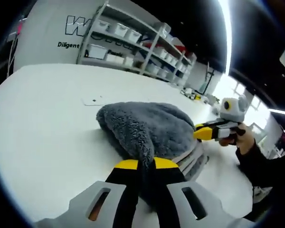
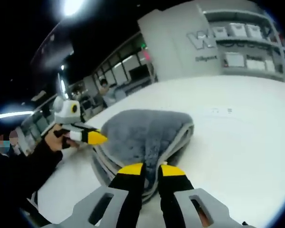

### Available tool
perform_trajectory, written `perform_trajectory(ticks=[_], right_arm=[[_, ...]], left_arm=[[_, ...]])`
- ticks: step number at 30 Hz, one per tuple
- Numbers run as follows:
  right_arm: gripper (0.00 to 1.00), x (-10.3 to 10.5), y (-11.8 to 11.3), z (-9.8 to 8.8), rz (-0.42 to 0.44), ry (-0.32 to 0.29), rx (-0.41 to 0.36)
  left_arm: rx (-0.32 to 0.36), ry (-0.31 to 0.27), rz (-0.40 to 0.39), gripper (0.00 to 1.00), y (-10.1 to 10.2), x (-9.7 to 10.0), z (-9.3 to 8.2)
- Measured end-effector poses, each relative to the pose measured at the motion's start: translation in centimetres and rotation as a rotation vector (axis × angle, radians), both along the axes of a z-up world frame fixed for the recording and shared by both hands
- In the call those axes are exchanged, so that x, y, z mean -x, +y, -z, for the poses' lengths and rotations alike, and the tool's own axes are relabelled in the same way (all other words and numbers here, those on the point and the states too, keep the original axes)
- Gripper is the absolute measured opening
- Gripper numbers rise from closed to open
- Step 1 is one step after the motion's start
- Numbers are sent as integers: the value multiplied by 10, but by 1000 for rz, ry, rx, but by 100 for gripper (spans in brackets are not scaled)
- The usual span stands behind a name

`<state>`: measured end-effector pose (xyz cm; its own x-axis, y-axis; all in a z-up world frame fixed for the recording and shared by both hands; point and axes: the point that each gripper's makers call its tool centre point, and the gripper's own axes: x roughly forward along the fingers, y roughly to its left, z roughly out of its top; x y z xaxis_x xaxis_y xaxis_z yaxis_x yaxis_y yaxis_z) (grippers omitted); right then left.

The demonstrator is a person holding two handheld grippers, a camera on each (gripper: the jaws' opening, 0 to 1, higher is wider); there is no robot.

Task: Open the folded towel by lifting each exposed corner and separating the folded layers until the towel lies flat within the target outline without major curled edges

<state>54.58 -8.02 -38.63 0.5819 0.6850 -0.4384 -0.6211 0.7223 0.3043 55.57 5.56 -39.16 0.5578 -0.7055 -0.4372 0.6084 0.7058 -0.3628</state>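
Here both grippers' fingers (image 1: 145, 165) (image 2: 152, 170) clench opposite edges of the towel (image 1: 147, 124).

Bright overhead strip lights (image 1: 224, 33) blow out to glare. The white table (image 1: 42, 118) is evenly lit, with soft shadows. Fisheye distortion bends the edges; background shelves (image 1: 133, 45) appear slightly blurred.
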Motion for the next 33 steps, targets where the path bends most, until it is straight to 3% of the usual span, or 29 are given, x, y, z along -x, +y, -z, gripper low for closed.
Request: perform_trajectory(ticks=[8, 14, 28, 33], right_arm=[[7, 11, -2, 2, 14, 4, -19], [7, 26, -4, 2, 2, 0, -33], [7, 42, -1, 2, -31, -2, -19], [8, 46, 0, 3, -43, -16, -4]], left_arm=[[6, -2, -2, 7, 3, 3, 1], [16, 1, 8, 7, -1, 18, 2], [-13, -17, 33, 7, 0, 38, 2], [-56, -31, 53, 8, -1, 44, 1]])
